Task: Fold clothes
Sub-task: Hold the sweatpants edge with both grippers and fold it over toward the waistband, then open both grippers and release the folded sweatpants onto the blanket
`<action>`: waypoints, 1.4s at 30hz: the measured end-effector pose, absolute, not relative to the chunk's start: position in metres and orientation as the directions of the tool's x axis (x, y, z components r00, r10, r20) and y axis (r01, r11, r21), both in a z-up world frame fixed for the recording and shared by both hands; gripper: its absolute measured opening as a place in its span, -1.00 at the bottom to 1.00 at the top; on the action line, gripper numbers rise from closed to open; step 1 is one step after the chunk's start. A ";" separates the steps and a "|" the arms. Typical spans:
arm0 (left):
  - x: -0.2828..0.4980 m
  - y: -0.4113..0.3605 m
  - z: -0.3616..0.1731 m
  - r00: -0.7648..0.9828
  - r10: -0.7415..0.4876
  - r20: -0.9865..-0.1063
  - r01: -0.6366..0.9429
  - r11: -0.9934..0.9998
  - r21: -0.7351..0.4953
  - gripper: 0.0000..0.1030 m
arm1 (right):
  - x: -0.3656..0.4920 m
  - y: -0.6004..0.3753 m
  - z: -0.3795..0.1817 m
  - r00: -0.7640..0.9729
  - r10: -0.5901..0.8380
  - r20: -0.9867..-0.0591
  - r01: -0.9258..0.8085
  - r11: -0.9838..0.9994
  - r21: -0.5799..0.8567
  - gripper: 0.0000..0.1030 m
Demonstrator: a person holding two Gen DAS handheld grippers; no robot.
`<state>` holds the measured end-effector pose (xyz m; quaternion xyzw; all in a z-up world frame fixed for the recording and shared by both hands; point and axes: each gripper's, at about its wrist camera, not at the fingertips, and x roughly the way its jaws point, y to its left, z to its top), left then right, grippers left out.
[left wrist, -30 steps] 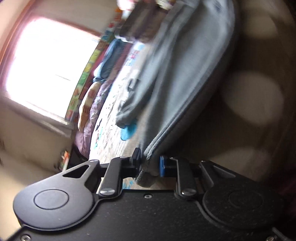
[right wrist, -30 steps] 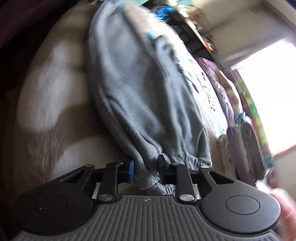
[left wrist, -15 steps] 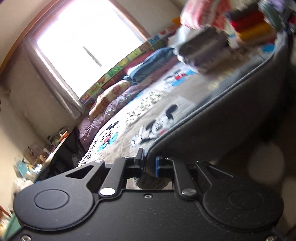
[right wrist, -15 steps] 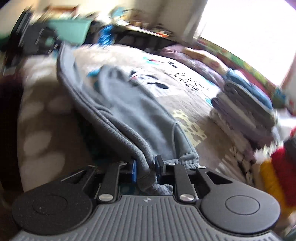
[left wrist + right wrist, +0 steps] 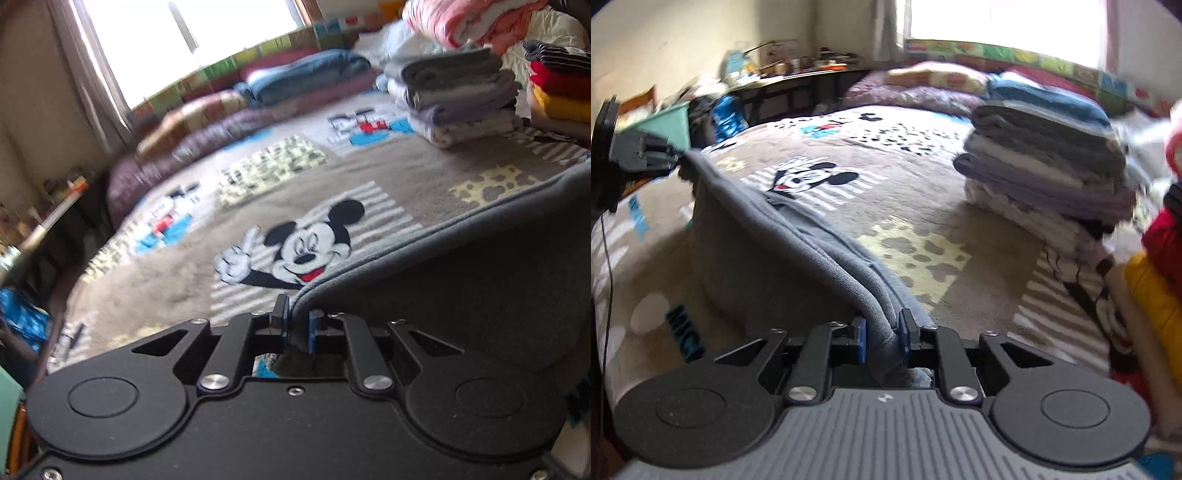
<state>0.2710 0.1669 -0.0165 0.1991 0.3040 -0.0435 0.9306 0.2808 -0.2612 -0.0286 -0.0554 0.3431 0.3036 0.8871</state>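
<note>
- The left gripper [image 5: 297, 325] is closed on the thick hem of a grey sweatshirt [image 5: 480, 280]; the cloth fills the narrow gap between its 2 blue pads.
- The right gripper [image 5: 882, 334] pinches the same grey sweatshirt [image 5: 783, 236] at another place on this hem, and there the bundle between the pads is thicker.
- The garment hangs stretched between the 2 grippers above the Mickey Mouse blanket [image 5: 314, 206] that covers the bed; the lower part seems to drape down to the blanket, but I cannot see where it ends.
- Risk 1: the left pads hold only the edge of the hem, so a quick pull to the side can slide the cloth out, and this corner then falls.
- Risk 2: if the 2 hands come down at different heights, the sweatshirt probably lands crooked and with creases, and the fold will not be straight.
- Risk 3: the stack of folded towels [image 5: 1049, 173] stands near on the right, and folded red and yellow clothes [image 5: 1156, 273] are just beside the right hand; a wide swing of the cloth can knock them over.
- Risk 4: both views are blurred, so the landing place is difficult to judge.
</note>
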 end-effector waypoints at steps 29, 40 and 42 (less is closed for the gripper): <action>0.304 0.244 -0.041 0.773 -0.044 -0.633 -0.062 0.988 -0.144 -0.04 | 0.304 -0.278 -0.052 0.728 0.370 -0.577 -0.327 0.927 0.181 -0.07; 0.273 0.240 -0.012 0.821 -0.102 -0.561 -0.154 0.908 -0.390 -0.89 | 0.312 -0.257 -0.096 0.634 0.514 -0.578 -0.374 0.858 0.352 -0.08; 0.280 0.240 -0.030 0.784 -0.075 -0.616 -0.184 0.920 -0.347 -0.89 | 0.314 -0.265 -0.099 0.622 0.547 -0.561 -0.379 0.837 0.395 -0.12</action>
